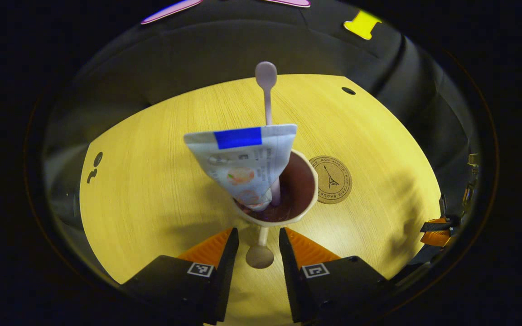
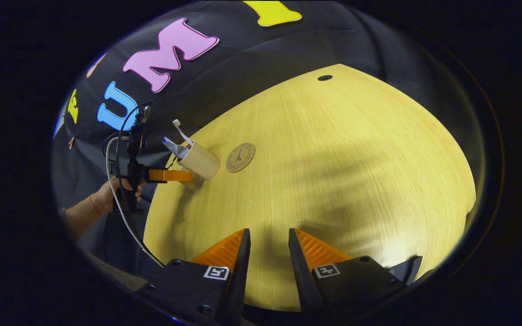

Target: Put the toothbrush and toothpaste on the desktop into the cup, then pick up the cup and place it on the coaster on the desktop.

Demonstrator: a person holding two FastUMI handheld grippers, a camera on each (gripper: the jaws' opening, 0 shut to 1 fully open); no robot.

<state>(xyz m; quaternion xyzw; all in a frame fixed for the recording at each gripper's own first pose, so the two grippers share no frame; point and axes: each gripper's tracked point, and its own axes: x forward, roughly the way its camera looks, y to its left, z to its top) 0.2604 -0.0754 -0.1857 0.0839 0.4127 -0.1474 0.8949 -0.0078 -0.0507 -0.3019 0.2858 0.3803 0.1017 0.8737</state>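
The left gripper (image 1: 258, 246) had its fingers spread a little, one on each side of the cup's handle (image 1: 261, 251), which hung between them; they looked close to the handle, but it could not be told if both pressed on it. The cup (image 1: 288, 199) was just ahead of the fingers and leaned over, and in the right gripper view the cup (image 2: 199, 161) was also tilted with its base near the bench (image 2: 333, 181), so it was probably being carried or lifted by the handle. Inside the cup stood the toothpaste (image 1: 243, 163), with its wide end up, and the toothbrush (image 1: 266, 90) behind it, so the first part of the task seemed done. The coaster (image 1: 331, 179) lay flat on the bench just beside the cup, still bare, which suggested that the cup only needed to be moved a short way onto it. The right gripper (image 2: 268, 256) hovered well apart over a bare part of the bench, its fingers parted and holding nothing, likely kept out of the way. A hand (image 2: 118, 192) held the left gripper at the bench edge.
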